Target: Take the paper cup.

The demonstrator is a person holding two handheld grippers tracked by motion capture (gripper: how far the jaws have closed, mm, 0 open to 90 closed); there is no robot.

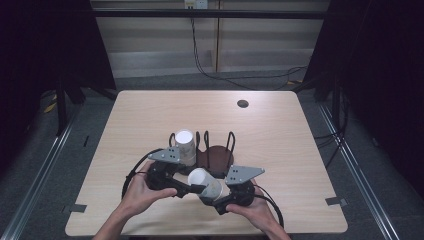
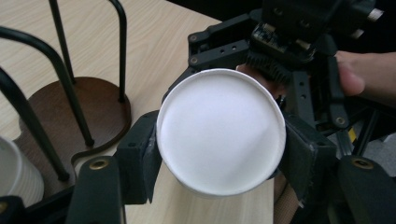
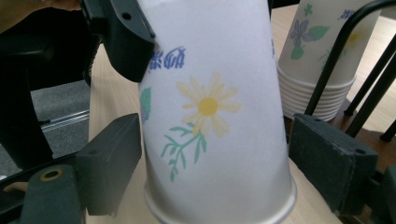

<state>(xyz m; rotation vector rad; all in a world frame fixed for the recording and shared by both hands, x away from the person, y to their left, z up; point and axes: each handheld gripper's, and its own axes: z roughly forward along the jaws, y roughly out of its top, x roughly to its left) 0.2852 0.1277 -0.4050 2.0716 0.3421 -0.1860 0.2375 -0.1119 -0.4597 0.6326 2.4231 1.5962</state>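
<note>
A white paper cup [image 1: 206, 181] printed with flowers lies tilted between my two grippers near the table's front edge. My left gripper [image 1: 197, 189] is shut on it. In the left gripper view its pads [image 2: 140, 158] press both sides near the cup's flat white bottom [image 2: 219, 135]. My right gripper [image 1: 219, 197] stands open around the wider rim end. In the right gripper view the cup [image 3: 210, 107] sits between the pads [image 3: 334, 158], with a sliver of table showing beside the right one. An upside-down stack of matching cups [image 1: 184, 145] stands in the rack.
The cup rack has a dark wooden base [image 1: 217, 156] and black wire loops [image 2: 70, 93] just beyond the grippers. The cup stack [image 3: 317, 60] sits close behind the held cup. A small round hole [image 1: 242, 103] marks the far side of the table [image 1: 280, 135].
</note>
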